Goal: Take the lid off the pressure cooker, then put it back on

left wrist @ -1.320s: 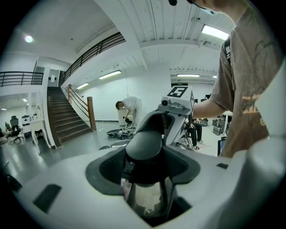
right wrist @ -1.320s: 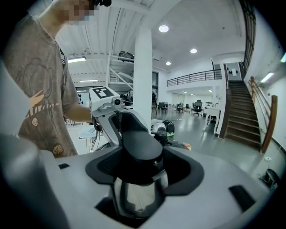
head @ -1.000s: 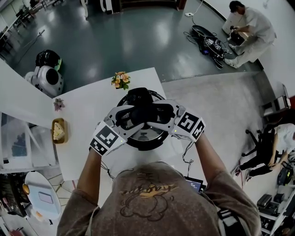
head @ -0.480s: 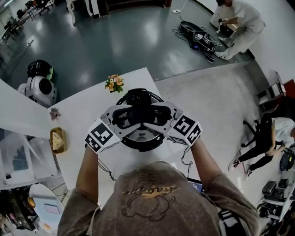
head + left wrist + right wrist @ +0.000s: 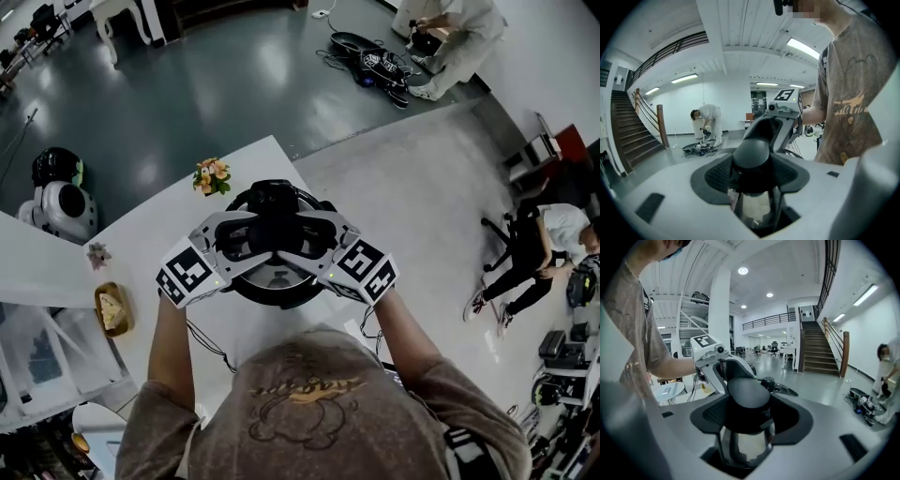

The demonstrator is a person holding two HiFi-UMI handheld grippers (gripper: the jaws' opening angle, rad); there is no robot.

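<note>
White counter [image 5: 150, 234] carries the pressure cooker [image 5: 246, 292] close to its right edge, with the lid [image 5: 281, 278] apparently seated on it. The left hand-held gripper [image 5: 267, 239] and the right hand-held gripper [image 5: 298, 239] come in from opposite sides, each with jaws spread wide and clamped on the black handle [image 5: 751, 152]. Flowers [image 5: 212, 175] stand by the far edge.

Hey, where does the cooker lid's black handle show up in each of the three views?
Head view: handle at picture centre, above the cooker.
Left gripper view: lower centre, close up.
Right gripper view: lower centre, close up.
Shared landmark: the crouching person in white, top right in the head view, left of centre in the left gripper view, at the right edge in the right gripper view.
</note>
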